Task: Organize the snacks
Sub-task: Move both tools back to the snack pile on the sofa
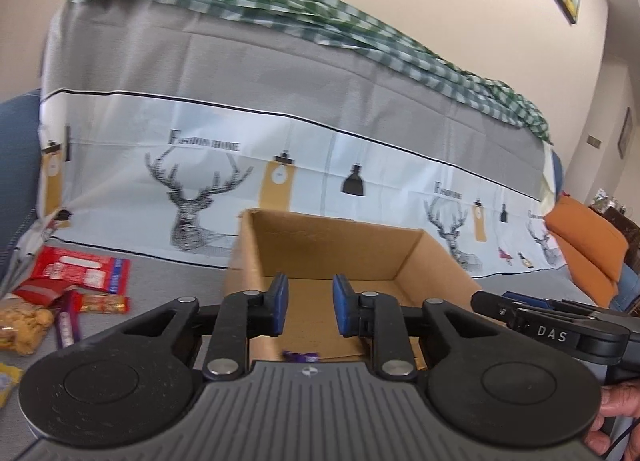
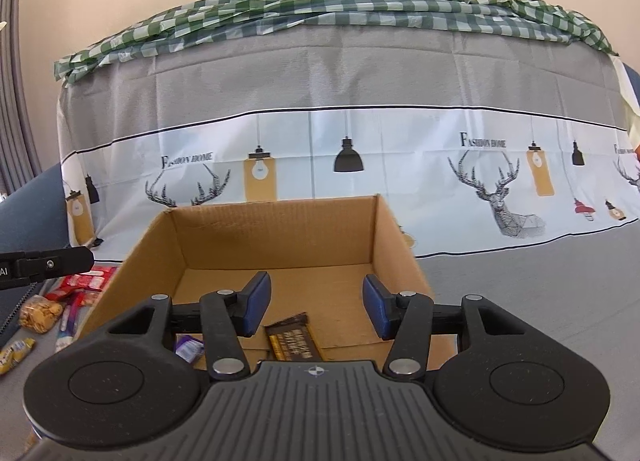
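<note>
An open cardboard box (image 1: 332, 239) (image 2: 276, 221) stands on the grey-covered seat in front of both grippers. Inside it lie a brown snack bar (image 2: 292, 337) and a small purple wrapped candy (image 2: 188, 347) (image 1: 300, 356). My left gripper (image 1: 310, 305) hovers at the box's near left side, open, with nothing between its blue pads. My right gripper (image 2: 316, 307) is open above the box floor, over the brown bar without touching it. More snacks lie left of the box: red packets (image 1: 80, 269), a biscuit bag (image 1: 24, 325) (image 2: 40, 313) and a yellow packet (image 2: 16, 353).
The sofa back (image 2: 340, 73) behind the box carries a grey and white deer-print cover, with a green checked cloth (image 2: 320, 9) on top. An orange cushion (image 1: 588, 249) sits at the far right. A person's hand (image 1: 616, 413) holds the right gripper's handle.
</note>
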